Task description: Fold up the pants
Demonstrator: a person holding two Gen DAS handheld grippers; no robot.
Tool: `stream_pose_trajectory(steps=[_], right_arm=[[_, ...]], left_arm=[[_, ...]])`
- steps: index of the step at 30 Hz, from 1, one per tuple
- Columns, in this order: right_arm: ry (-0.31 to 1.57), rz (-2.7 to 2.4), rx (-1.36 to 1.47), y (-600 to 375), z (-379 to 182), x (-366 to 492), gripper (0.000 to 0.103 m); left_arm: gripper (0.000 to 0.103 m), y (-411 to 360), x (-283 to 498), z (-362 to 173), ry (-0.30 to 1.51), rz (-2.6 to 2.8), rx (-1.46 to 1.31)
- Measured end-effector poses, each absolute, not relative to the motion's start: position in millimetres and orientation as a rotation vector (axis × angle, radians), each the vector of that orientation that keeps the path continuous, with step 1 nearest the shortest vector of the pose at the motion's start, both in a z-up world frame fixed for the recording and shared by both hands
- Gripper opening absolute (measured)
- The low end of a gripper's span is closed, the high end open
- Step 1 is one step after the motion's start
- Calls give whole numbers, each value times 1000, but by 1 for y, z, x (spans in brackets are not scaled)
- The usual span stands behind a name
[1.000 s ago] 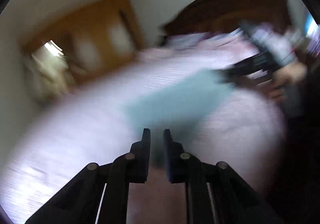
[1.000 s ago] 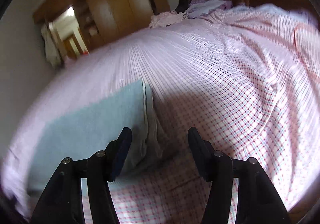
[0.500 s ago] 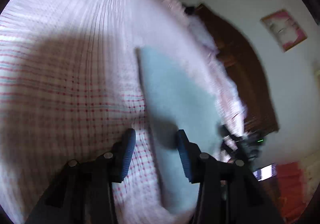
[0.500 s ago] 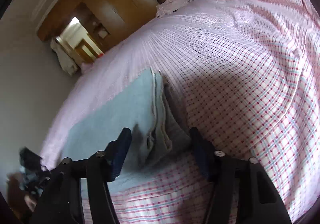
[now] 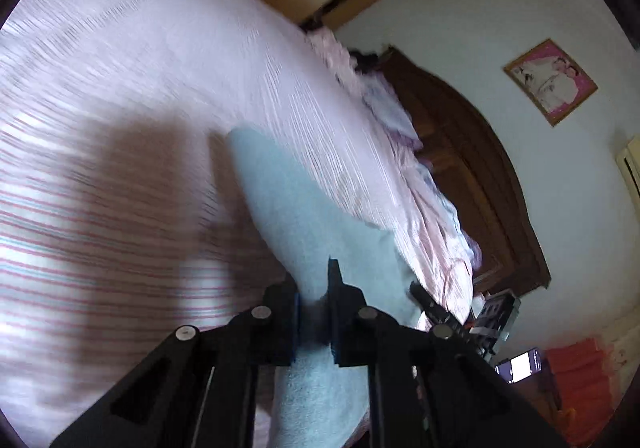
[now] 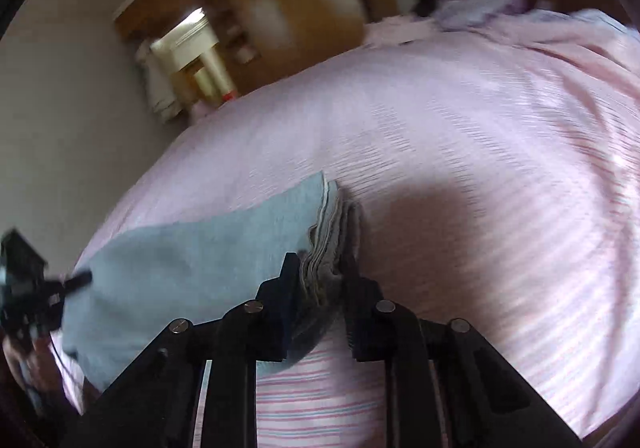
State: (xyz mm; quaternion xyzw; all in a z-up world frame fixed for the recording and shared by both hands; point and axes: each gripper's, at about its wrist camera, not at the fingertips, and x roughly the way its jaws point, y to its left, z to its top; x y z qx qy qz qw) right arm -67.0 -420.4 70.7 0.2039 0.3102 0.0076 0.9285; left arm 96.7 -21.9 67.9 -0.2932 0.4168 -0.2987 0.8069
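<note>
The light-blue pants were observed lying already folded on the pink checked bed. The right gripper was closing on the stacked edge layers, cloth between its fingers. The left gripper was closing over the opposite end, cloth likewise between. Risk judged: if only the upper layers were pinched, the lower ones could slip out and undo the fold when lifted.

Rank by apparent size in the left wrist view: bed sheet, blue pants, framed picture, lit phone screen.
1. bed sheet
2. blue pants
3. framed picture
4. phone screen

The pants lie nearest the camera, so they look larger than they are. The picture and the phone look closer in size.
</note>
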Motion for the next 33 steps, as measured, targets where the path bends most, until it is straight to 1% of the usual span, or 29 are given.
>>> stream_pose_trajectory(steps=[4, 7, 8, 10, 11, 13, 14, 16, 18, 19, 20, 21, 23, 25, 27, 28, 29, 31, 33], right_arm=[[705, 130, 311, -364, 67, -49, 13], [721, 108, 153, -326, 64, -45, 14], [724, 83, 124, -324, 62, -45, 17], [742, 34, 89, -322, 60, -46, 33], [733, 8, 78, -324, 64, -50, 36], [677, -21, 35, -324, 76, -63, 38], [644, -35, 6, -321, 84, -71, 38], [587, -35, -42, -315, 100, -82, 39], [565, -13, -57, -301, 112, -86, 40], [565, 11, -65, -293, 116, -85, 40], [576, 37, -74, -285, 118, -80, 40], [589, 48, -81, -276, 117, -76, 40], [659, 70, -57, -265, 107, -67, 40], [743, 51, -34, -261, 87, -57, 40], [809, 54, -112, -244, 61, -61, 40], [799, 49, -172, -239, 55, -64, 40], [740, 24, -278, -226, 49, -76, 40], [712, -3, -375, -214, 49, -81, 40], [687, -21, -379, -211, 59, -82, 40]], left_arm=[[11, 44, 74, 78, 846, -526, -648], [12, 79, 61, 61, 880, -455, -666], [12, 85, 59, 48, 923, -452, -699], [16, 89, 57, 21, 1007, -420, -733], [17, 89, 54, 11, 1026, -394, -719], [21, 80, 44, 14, 962, -376, -619], [23, 70, 37, 25, 922, -343, -490], [23, 44, 23, 46, 837, -272, -218], [22, 15, -3, 62, 694, -224, 0], [21, 9, -12, 63, 665, -243, 22], [16, 3, -21, 64, 657, -321, 8], [15, -2, -25, 63, 673, -367, -16], [15, -8, -32, 50, 740, -445, -25], [14, -13, -37, 29, 817, -427, 41], [13, -14, -35, 11, 903, -418, 70], [13, -11, -35, 9, 903, -416, 64], [13, -11, -32, 10, 911, -409, 60], [14, -10, -34, 11, 899, -403, 51], [13, -6, -32, 14, 873, -420, 28]])
